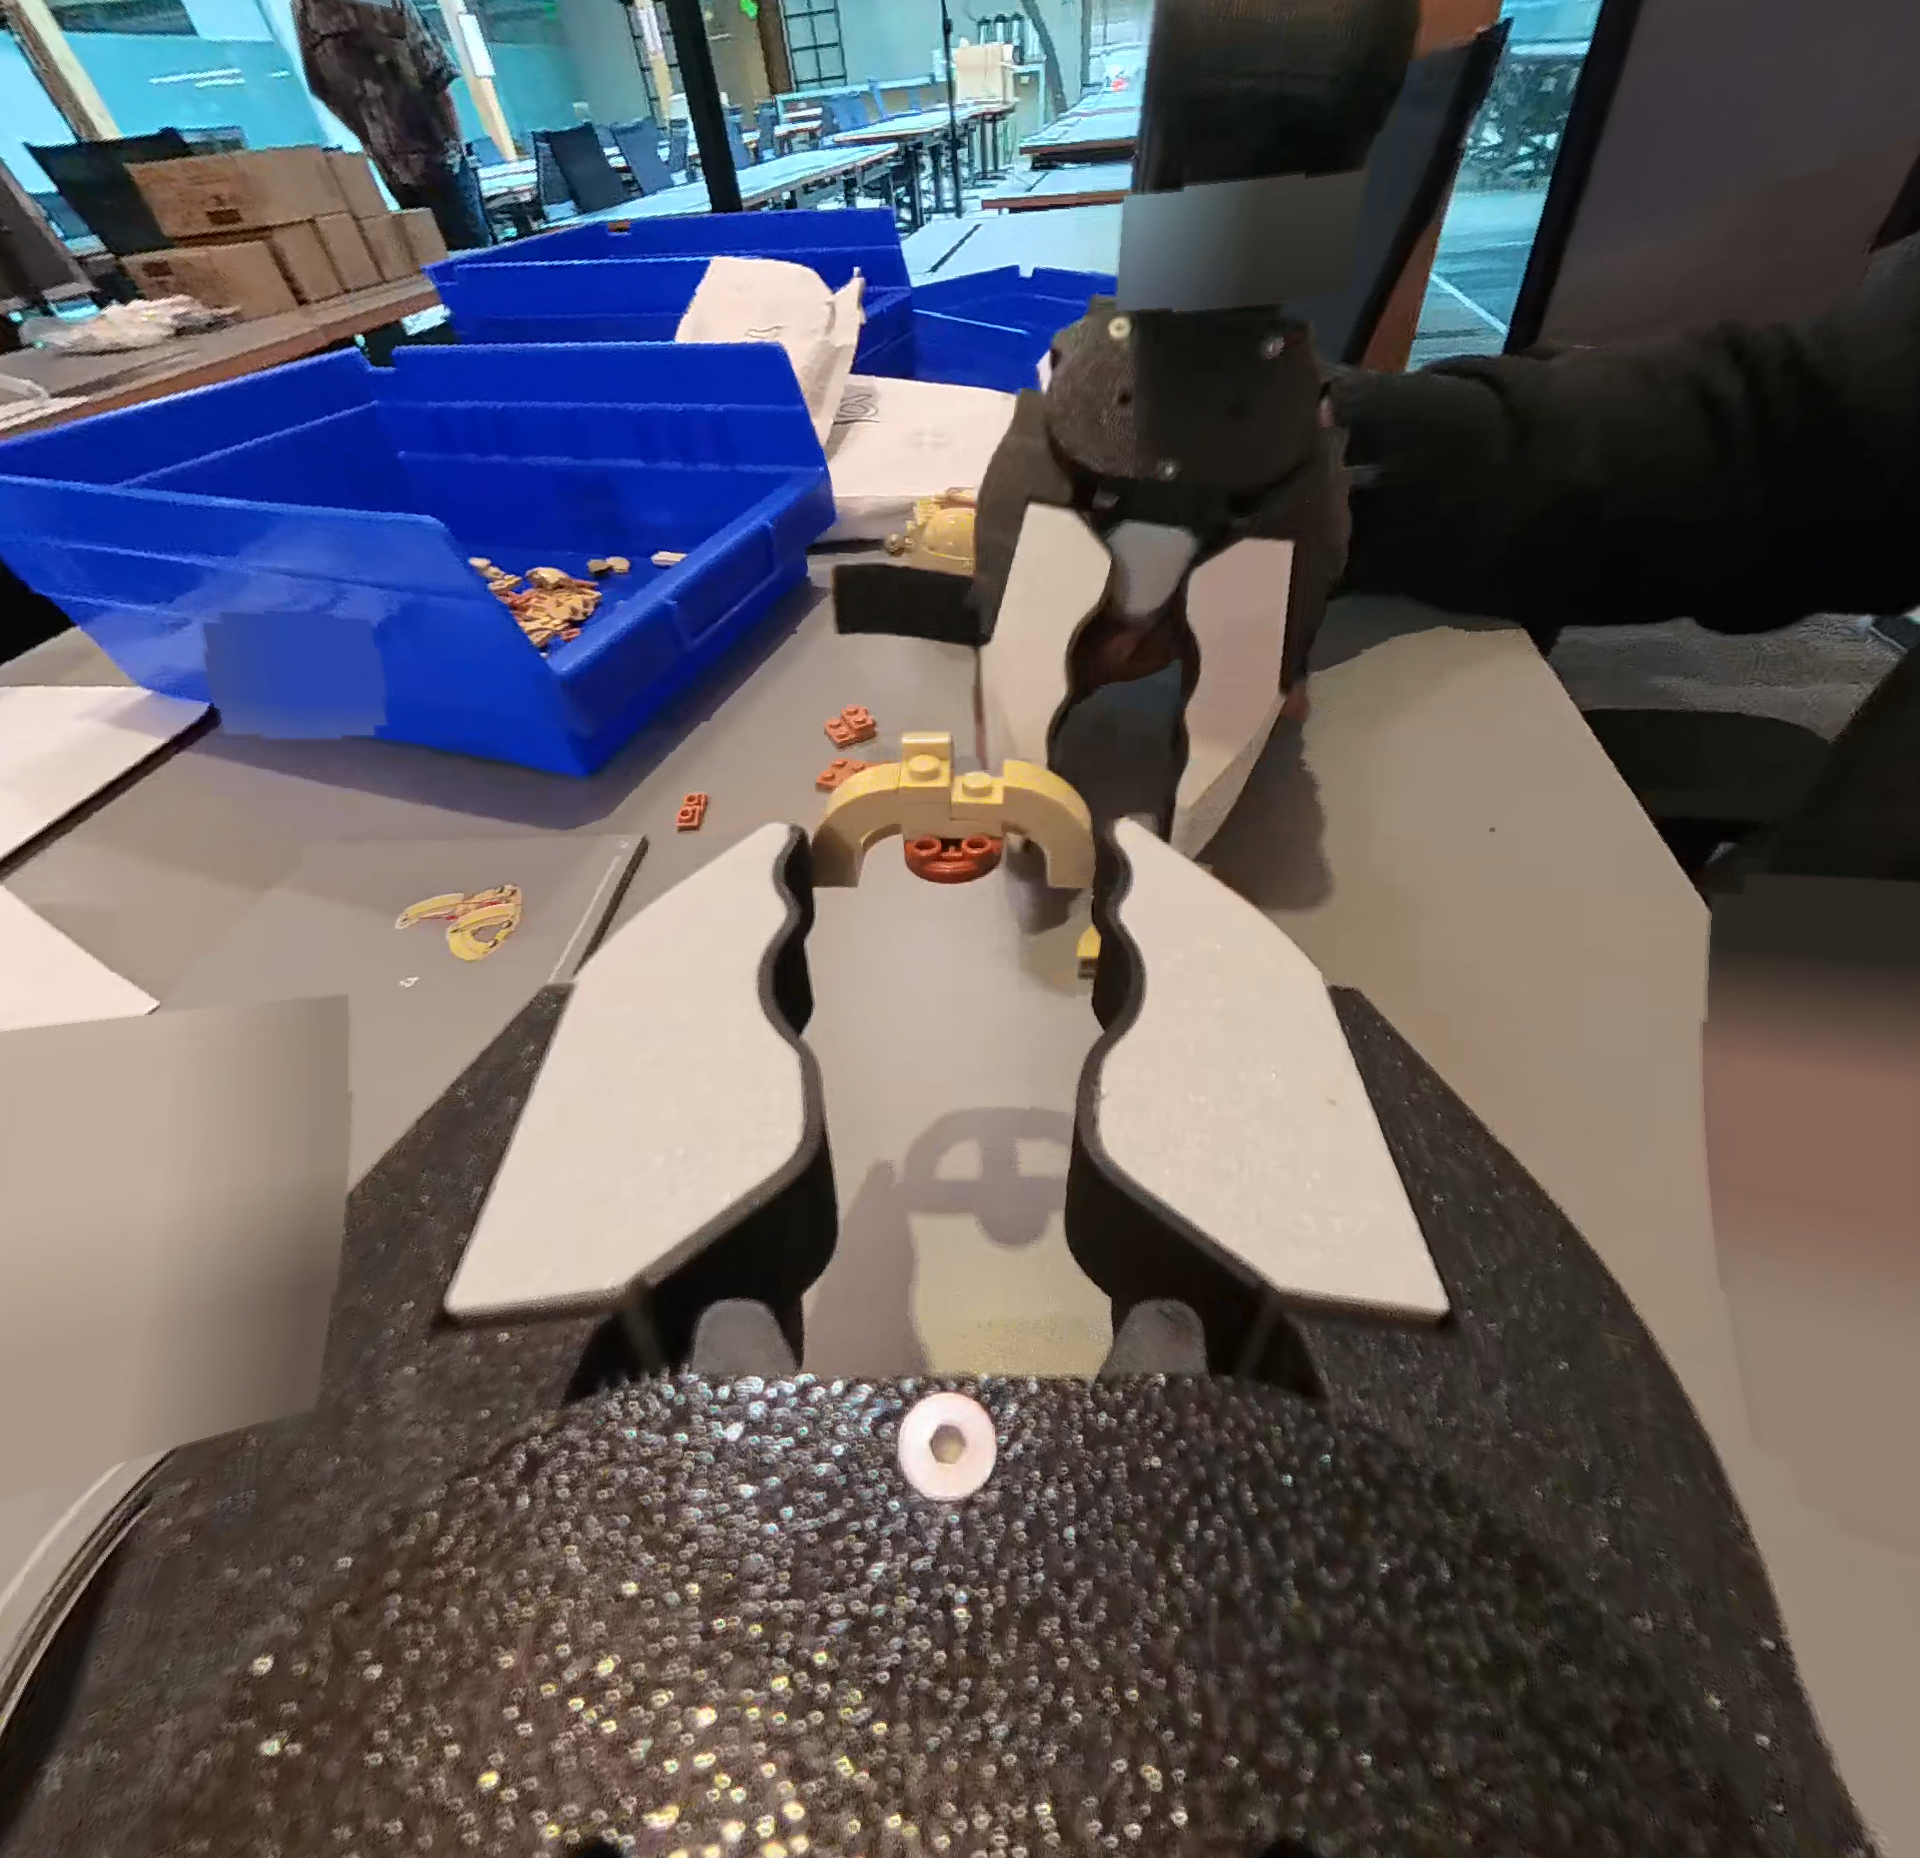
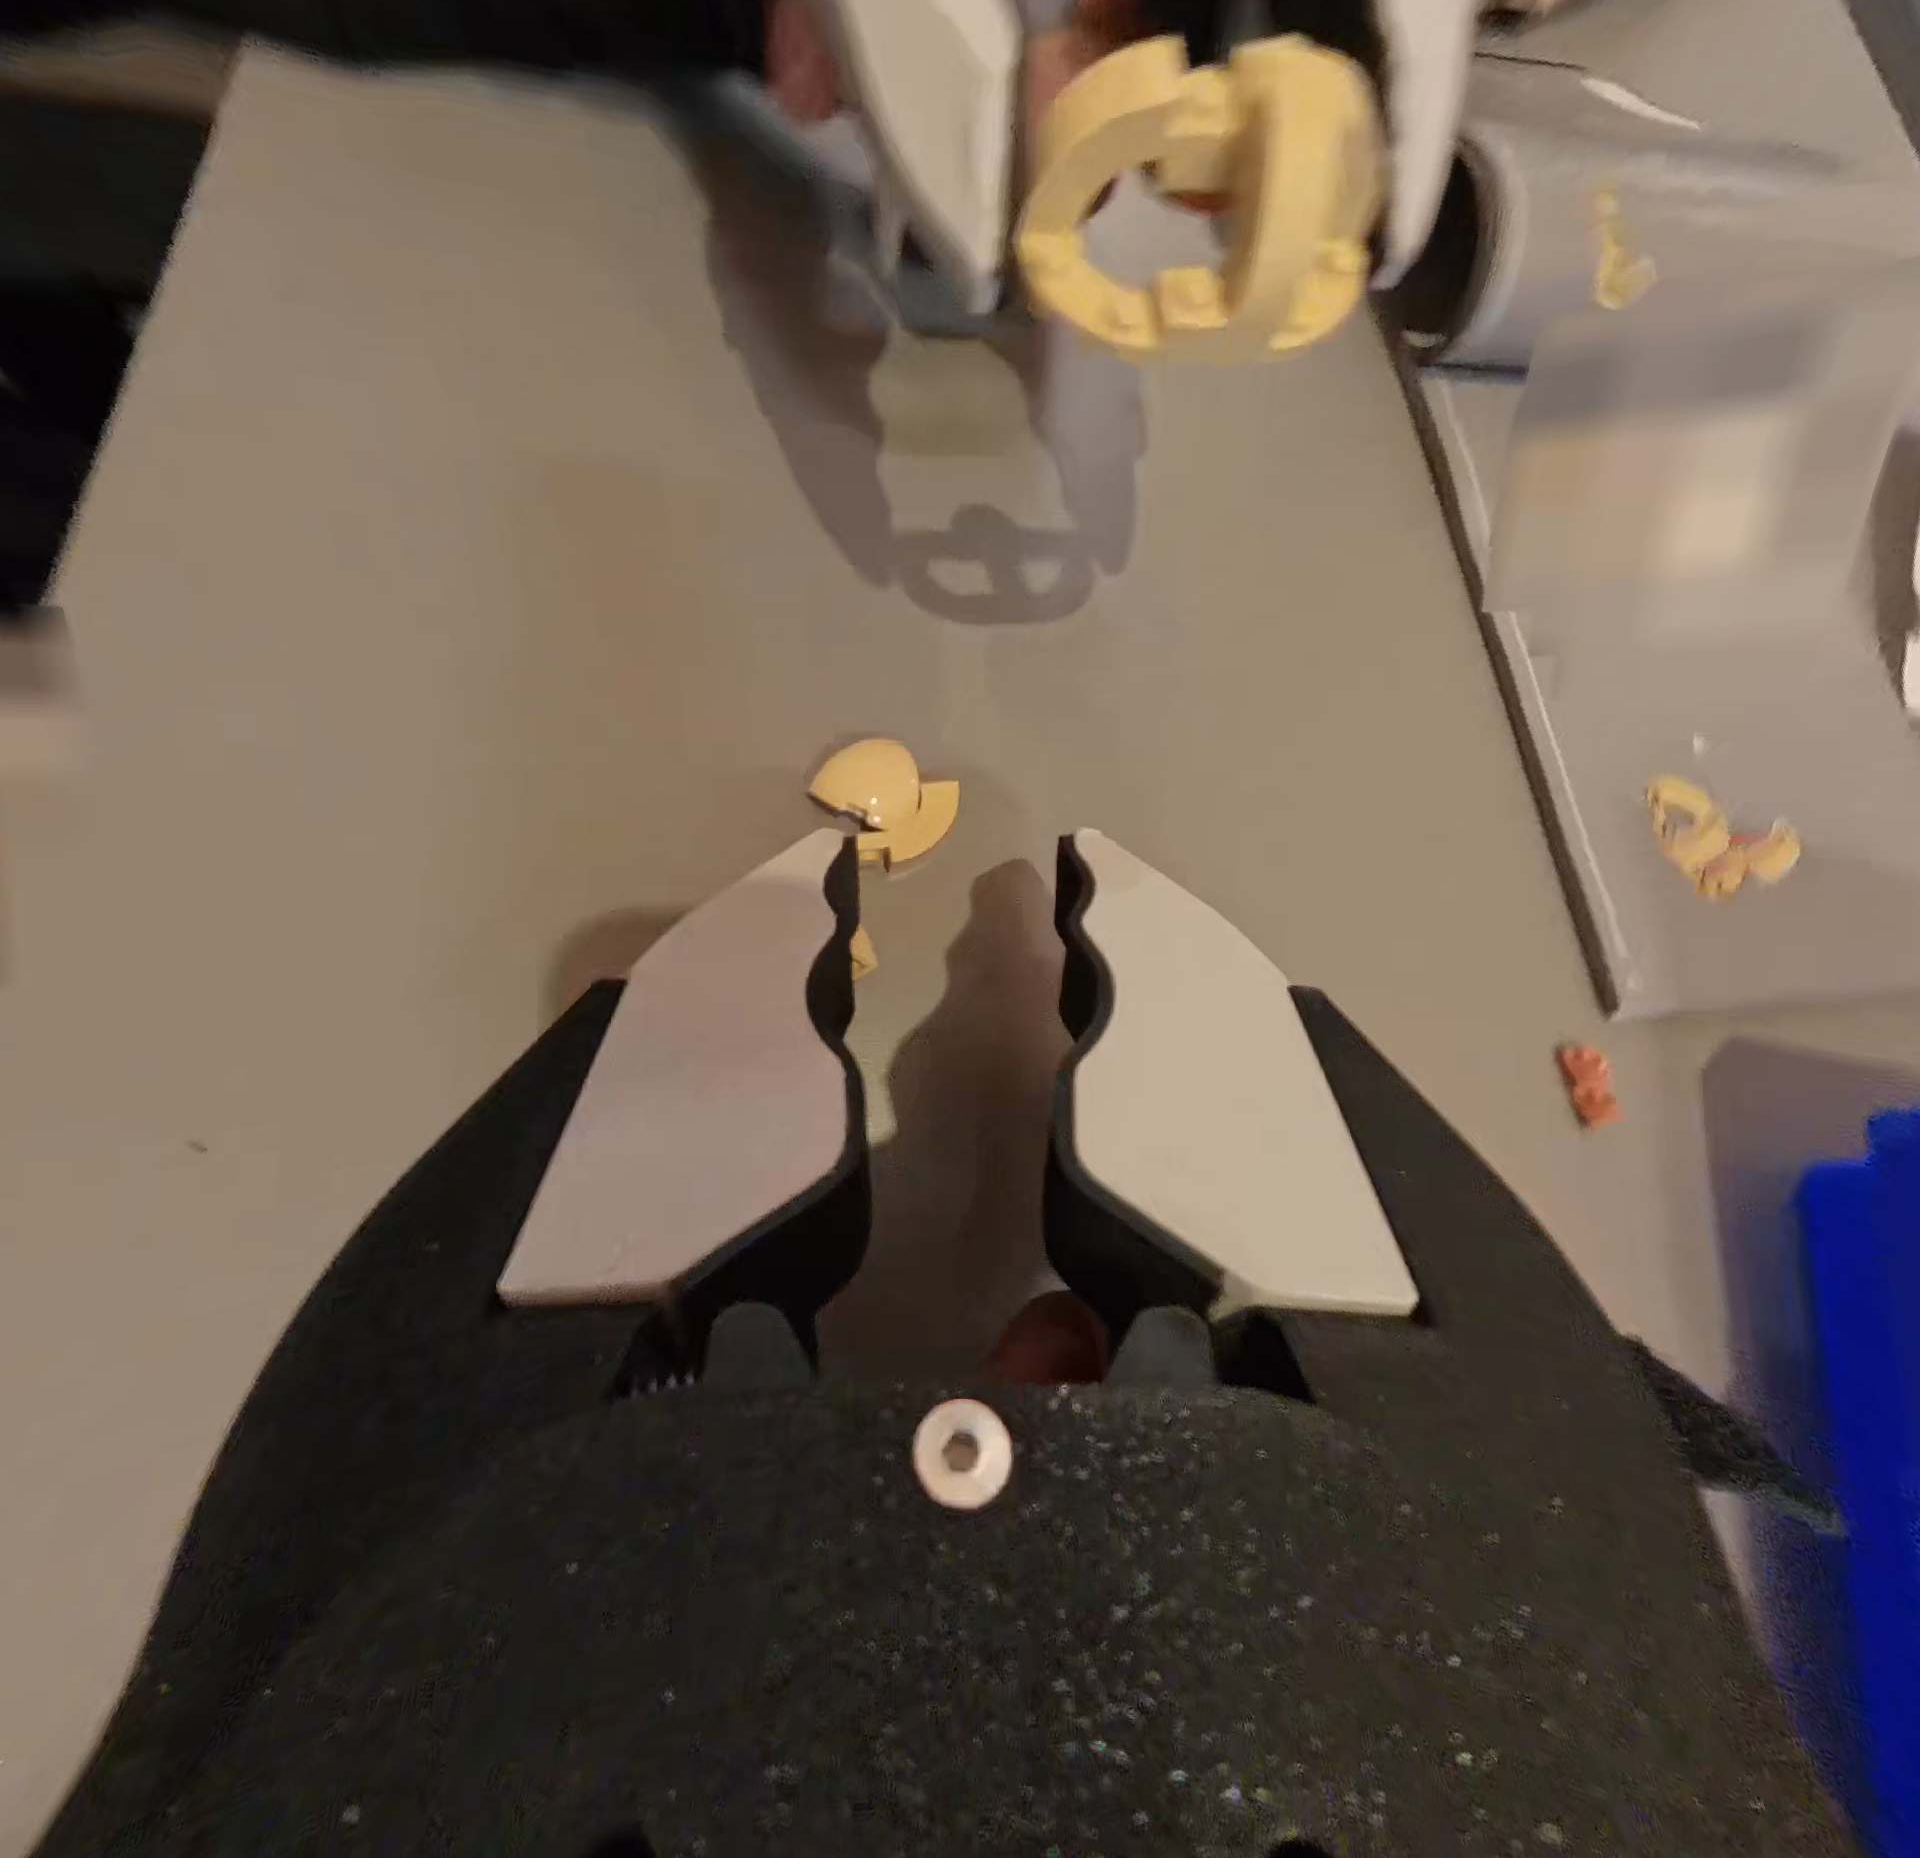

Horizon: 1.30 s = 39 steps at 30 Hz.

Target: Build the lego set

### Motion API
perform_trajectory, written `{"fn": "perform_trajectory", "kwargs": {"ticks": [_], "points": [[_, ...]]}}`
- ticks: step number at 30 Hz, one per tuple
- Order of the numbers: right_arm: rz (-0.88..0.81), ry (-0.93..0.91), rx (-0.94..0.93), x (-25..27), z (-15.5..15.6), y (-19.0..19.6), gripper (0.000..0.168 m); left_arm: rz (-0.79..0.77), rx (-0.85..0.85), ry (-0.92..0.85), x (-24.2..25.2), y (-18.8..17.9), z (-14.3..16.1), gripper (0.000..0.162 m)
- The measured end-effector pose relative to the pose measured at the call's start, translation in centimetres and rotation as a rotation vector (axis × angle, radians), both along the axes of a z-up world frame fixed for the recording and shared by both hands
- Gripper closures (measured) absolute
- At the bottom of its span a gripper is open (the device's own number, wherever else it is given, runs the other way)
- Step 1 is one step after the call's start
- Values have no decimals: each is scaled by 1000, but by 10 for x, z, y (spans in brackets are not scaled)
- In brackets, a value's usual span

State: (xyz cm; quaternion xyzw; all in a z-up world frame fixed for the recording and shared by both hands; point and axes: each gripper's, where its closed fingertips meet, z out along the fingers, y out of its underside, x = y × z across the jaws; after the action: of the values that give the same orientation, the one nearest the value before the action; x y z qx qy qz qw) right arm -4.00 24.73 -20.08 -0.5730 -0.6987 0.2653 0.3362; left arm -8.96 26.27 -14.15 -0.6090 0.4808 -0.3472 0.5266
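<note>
My left gripper (image 1: 951, 842) is shut on a tan arch assembly (image 1: 951, 800) with a reddish-brown round piece (image 1: 951, 854) under its middle. It holds the assembly above the grey table (image 1: 1455, 873). In the right wrist view the left gripper (image 2: 1190, 276) and the ring-like assembly (image 2: 1195, 198) are at the top, with their shadow on the table. My right gripper (image 2: 956, 842) is open and empty, low over the table, its left fingertip beside a small tan dome piece (image 2: 878, 795). That piece peeks out by my left gripper's right finger (image 1: 1086, 946). The right gripper (image 1: 1122, 769) points down behind the assembly.
A blue bin (image 1: 416, 561) with loose tan and brown pieces stands at the left, with more blue bins and a white bag behind. Reddish-brown plates (image 1: 852, 728) and tan pieces (image 1: 468, 915) lie on the table. A tan partial build (image 1: 940, 541) sits farther back. Left tips to right tips: about 9 cm.
</note>
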Motion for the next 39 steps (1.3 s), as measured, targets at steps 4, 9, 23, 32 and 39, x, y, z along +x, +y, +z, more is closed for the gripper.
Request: {"fn": "perform_trajectory", "kwargs": {"ticks": [4,9,23,32,39], "points": [[203,-35,359,-2,-3,4,131,-13,15,-48,-4,-4,7,111],[301,19,342,-2,9,2,132,-25,2,-92,-9,-4,12,111],[406,-81,196,-9,-14,-5,131,-256,-15,-31,10,20,3,111],[334,-100,179,-11,-18,-3,148,-258,12,-140,1,30,18,111],[205,-109,258,-21,-18,4,155,-211,6,-184,-3,38,23,111]]}}
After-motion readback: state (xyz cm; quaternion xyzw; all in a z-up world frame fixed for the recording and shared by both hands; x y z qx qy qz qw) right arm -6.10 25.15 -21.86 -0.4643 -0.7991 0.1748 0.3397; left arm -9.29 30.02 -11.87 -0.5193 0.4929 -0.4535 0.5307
